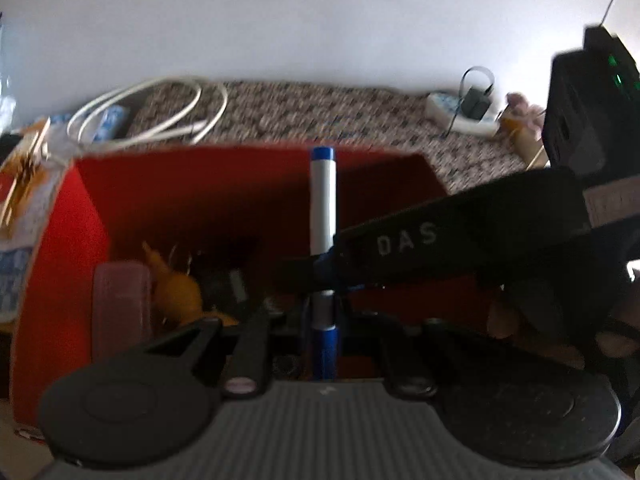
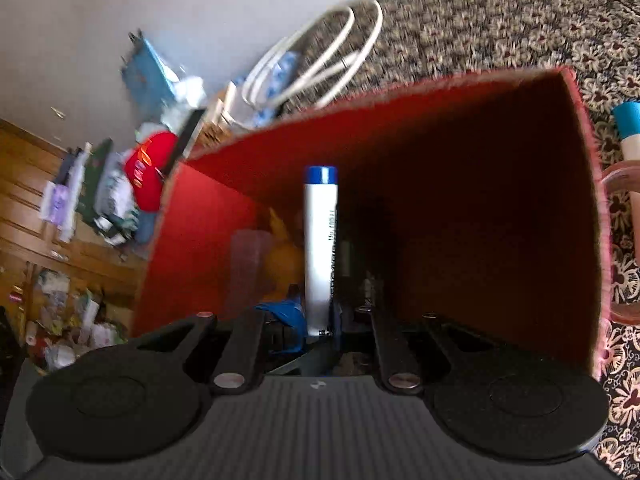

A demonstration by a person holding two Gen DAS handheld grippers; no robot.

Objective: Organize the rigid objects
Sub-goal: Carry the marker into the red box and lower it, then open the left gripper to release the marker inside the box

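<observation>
A red box [image 2: 460, 208] stands open on a floral-patterned surface [image 1: 304, 112], with a coiled white cable [image 1: 160, 112] lying beyond it and a clear pink container [image 1: 120, 312] and an orange toy [image 1: 176, 292] inside. Over the box, the right gripper [image 2: 326, 320] has its jaws pinching a white marker with a blue cap [image 2: 320, 248], held upright. The left gripper [image 1: 326, 312] has its jaws pressed on the same marker's blue lower end.
</observation>
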